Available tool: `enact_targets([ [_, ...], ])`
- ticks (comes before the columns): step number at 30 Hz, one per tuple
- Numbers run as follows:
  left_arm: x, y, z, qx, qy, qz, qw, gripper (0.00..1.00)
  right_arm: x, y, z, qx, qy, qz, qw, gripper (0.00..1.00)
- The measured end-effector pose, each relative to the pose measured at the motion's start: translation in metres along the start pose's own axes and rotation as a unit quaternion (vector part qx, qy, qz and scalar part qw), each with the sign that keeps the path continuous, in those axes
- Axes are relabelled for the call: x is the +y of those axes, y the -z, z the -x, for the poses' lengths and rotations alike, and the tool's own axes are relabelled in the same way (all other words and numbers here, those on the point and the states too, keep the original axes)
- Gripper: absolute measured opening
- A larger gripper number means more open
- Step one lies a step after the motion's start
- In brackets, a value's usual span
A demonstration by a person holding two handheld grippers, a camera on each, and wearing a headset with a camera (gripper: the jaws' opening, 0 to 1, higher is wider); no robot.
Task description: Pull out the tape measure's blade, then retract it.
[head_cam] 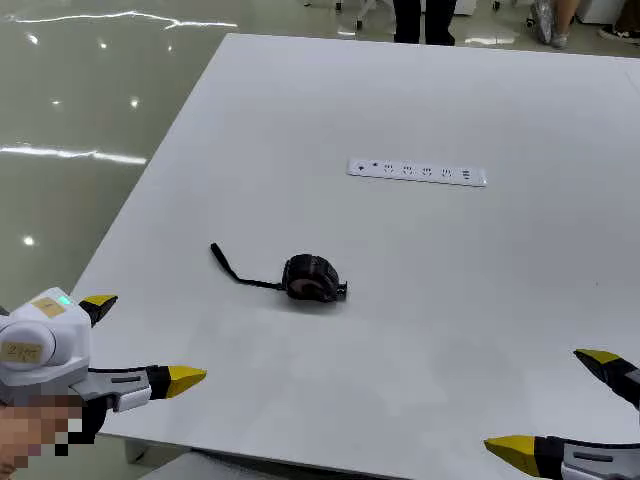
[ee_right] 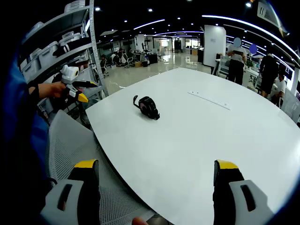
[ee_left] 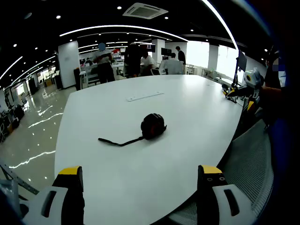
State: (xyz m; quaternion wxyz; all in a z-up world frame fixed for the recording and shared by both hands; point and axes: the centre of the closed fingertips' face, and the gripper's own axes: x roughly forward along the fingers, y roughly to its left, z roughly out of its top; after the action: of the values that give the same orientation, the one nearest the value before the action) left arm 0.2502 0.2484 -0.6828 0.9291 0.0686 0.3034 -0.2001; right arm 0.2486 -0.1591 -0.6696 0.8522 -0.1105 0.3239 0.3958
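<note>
tape measure [head_cam: 312, 279]: dark, round, on its own near mid-table; closer to the near edge than the far one; nothing touching it.
blade: none seen drawn out; judged fully wound in.
strap [head_cam: 232, 268]: thin black loop, trailing off the tape measure toward the left side in head view, flat on the table.
left gripper [head_cam: 145, 338]: at near-left table corner, well apart from the tape measure; aimed toward it in left gripper view.
left fingers [ee_left: 70, 171]: wide apart, yellow-tipped, nothing between.
right gripper [head_cam: 555, 400]: at near-right edge, well apart from the tape measure; more bare table between them than on the left.
right fingers [ee_right: 226, 165]: wide apart too, nothing held.
table [head_cam: 450, 300]: white, large, mostly bare.
power strip [head_cam: 417, 172]: white, flat, beyond the tape measure, well apart from it.
step: approach only, by the look of it; pull-out not begun, retract not begun.
next move, est.: one gripper to pin or clamp the tape measure so it can't slide, the other to pinch the blade tip & draw away; blade tip too small to place from here.
count: 1 tape measure, 1 strap, 1 power strip, 2 grippers, 4 fingers.
background: several people at far desks in gripper views; exact no. unclear.
</note>
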Motion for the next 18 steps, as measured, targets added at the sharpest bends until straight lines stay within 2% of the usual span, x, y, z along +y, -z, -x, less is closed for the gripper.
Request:
enact_targets([
  [13,0.0011,-0.0002,0.0039,0.002,-0.002,-0.003,1.0000,0.98,0.0033,0.0000,-0.0039,0.006,-0.007,0.003,1.0000,0.99],
  [18,-0.0010,0.0034,0.0063,0.013,-0.005,-0.021,0.9997,0.98,0.0043,0.0006,-0.0046,0.007,-0.012,0.006,0.9999,0.99],
])
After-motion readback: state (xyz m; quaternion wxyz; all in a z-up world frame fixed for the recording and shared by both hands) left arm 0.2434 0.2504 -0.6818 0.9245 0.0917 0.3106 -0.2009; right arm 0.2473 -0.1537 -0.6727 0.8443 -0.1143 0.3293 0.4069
